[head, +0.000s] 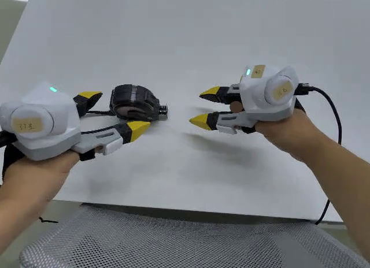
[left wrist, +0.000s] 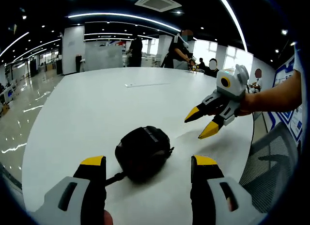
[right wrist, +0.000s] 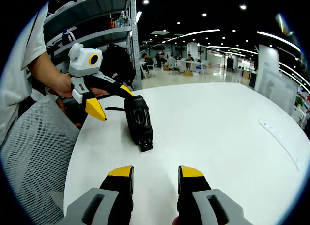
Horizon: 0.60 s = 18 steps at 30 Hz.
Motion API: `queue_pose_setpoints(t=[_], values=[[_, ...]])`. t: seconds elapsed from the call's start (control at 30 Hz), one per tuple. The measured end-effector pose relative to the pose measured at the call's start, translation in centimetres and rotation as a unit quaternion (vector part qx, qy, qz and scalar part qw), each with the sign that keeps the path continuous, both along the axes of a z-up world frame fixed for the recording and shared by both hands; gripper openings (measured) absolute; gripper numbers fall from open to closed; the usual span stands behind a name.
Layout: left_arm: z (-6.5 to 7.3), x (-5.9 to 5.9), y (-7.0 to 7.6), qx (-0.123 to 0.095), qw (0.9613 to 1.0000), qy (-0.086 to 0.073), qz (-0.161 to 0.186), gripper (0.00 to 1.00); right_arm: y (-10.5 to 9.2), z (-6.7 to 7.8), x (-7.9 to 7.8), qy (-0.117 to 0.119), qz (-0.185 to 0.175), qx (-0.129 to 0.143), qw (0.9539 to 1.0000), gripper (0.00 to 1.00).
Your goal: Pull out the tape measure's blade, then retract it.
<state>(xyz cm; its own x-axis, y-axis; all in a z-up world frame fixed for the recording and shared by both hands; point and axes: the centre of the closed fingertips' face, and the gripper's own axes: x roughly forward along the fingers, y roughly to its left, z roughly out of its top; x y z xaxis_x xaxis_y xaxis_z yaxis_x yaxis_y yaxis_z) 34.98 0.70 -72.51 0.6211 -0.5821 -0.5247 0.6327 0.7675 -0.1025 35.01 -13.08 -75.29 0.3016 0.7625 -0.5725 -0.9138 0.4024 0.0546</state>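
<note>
We hold both grippers low over the white table (head: 173,43), facing each other, forearms coming in from the bottom corners of the head view. Our left hand (head: 34,170) cups the white body of the left gripper (head: 114,112) from beneath, wrist roughly level, the tool aimed inward to the right. Its yellow-tipped jaws stand wide apart, one on each side of the tape measure (head: 134,102), closed on nothing. We cannot tell whether either jaw touches the case.

In the left gripper view, the left gripper (left wrist: 147,162) has the tape measure (left wrist: 143,152) lying on the table in the gap between the jaws and just ahead of them. A thin black cord runs from the case toward the left-hand jaw.

The tape measure is black and rounded. Its mouth and small metal end hook (head: 163,110) point toward the right gripper (head: 197,108), with only that short tab showing at the mouth.

Our right hand (head: 283,132) grips the right gripper from behind and below, and a black cable (head: 332,115) trails off its rear. Its jaws are apart and empty, tips near the hook but not touching it.

In the right gripper view, the right gripper (right wrist: 156,170) looks straight at the tape measure (right wrist: 138,119), with the left gripper (right wrist: 115,104) behind it.
</note>
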Motion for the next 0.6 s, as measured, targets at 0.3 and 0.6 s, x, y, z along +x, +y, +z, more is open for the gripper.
queue_pose_setpoints(t=[0.3,0.6], values=[[0.2,-1.2,0.6,0.003,0.9997,0.004,-0.022,0.68,-2.7,0.2,-1.7,0.002,-0.040,-0.008,0.9991,0.46],[0.3,-2.2,0.6,0.002,0.9994,0.006,-0.035,0.71,-4.9,0.7,-3.5,0.005,-0.073,-0.009,0.9973,0.56]])
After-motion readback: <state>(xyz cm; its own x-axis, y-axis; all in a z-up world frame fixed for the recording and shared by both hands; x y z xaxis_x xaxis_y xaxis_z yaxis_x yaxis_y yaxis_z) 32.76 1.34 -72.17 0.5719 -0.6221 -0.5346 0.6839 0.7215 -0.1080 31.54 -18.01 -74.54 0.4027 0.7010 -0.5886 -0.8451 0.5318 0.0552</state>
